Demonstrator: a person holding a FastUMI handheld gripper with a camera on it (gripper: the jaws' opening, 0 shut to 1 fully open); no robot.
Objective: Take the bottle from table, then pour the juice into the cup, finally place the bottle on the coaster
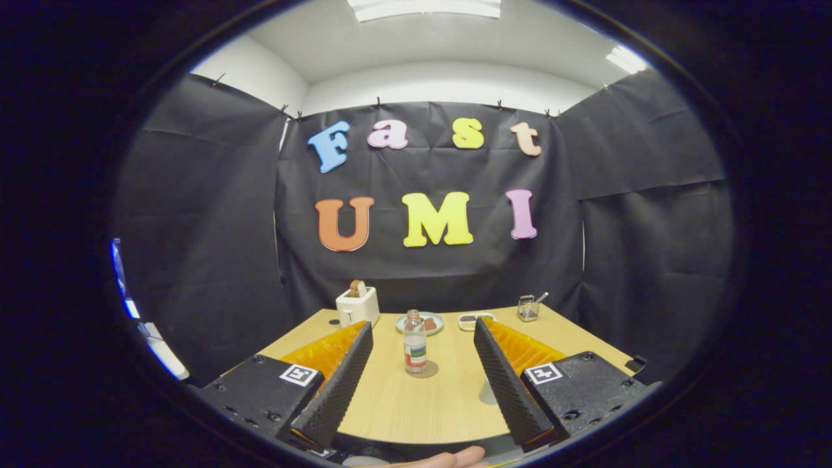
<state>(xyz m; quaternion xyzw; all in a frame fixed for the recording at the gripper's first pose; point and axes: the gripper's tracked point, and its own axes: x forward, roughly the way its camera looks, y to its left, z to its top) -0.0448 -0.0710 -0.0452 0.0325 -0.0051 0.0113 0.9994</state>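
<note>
A small clear bottle (415,350) with a red and white label stands upright on the wooden table (416,409), a short way ahead and between my fingers. My gripper (423,325) is open wide, with one finger on each side of the bottle and neither touching it. A pale, see-through shape (487,392) sits on the table against the inner side of the right finger (507,380); I cannot tell if it is the cup. A small dark disc (334,322) lies by the toaster.
A white toaster (357,305) with bread in it stands at the back left. Behind the bottle are a plate (437,328) with a brown item and a small dish (473,320). A glass holder (528,309) with a spoon stands at the back right. A person's fingertip (452,459) shows below.
</note>
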